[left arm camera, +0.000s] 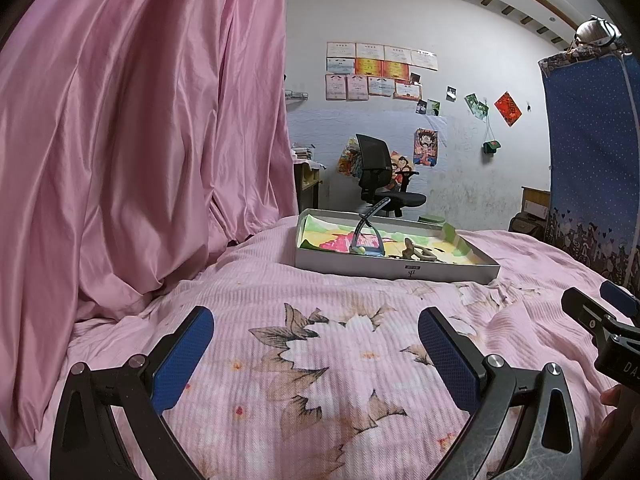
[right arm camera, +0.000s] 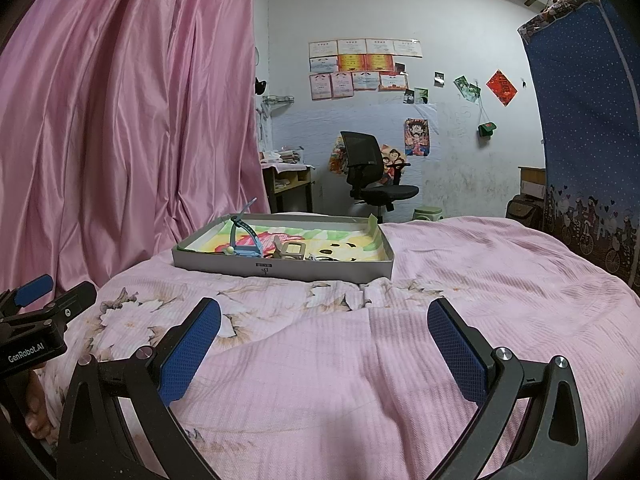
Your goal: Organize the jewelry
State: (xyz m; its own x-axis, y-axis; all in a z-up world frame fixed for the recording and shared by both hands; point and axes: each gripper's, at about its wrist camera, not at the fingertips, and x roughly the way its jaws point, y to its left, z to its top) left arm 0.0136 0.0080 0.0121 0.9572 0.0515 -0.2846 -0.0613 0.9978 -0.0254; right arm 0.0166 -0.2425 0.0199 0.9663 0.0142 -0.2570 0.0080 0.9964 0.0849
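Observation:
A shallow grey box [left arm camera: 394, 268] [right arm camera: 280, 270] with a bright patterned lining rests on the pink bedspread ahead of both grippers. Inside it lie a blue watch [left arm camera: 366, 236] [right arm camera: 244, 240] with its strap sticking up, a brownish buckle-like piece [left arm camera: 416, 254] [right arm camera: 290, 252] and small dark items. My left gripper [left arm camera: 316, 344] is open above the flowered bedspread, well short of the box. My right gripper [right arm camera: 324, 336] is open too, nothing between its blue pads. In the left wrist view the right gripper [left arm camera: 600, 320] shows at the right edge; in the right wrist view the left gripper [right arm camera: 36, 304] shows at the left edge.
A pink curtain [left arm camera: 140, 140] hangs along the bed's left side. A blue dotted cloth [left arm camera: 592, 152] hangs at the right. Beyond the bed stand a black office chair [left arm camera: 380, 176], a desk [right arm camera: 288, 180] and a green stool [right arm camera: 428, 213]. A hand [right arm camera: 36, 412] holds the left gripper.

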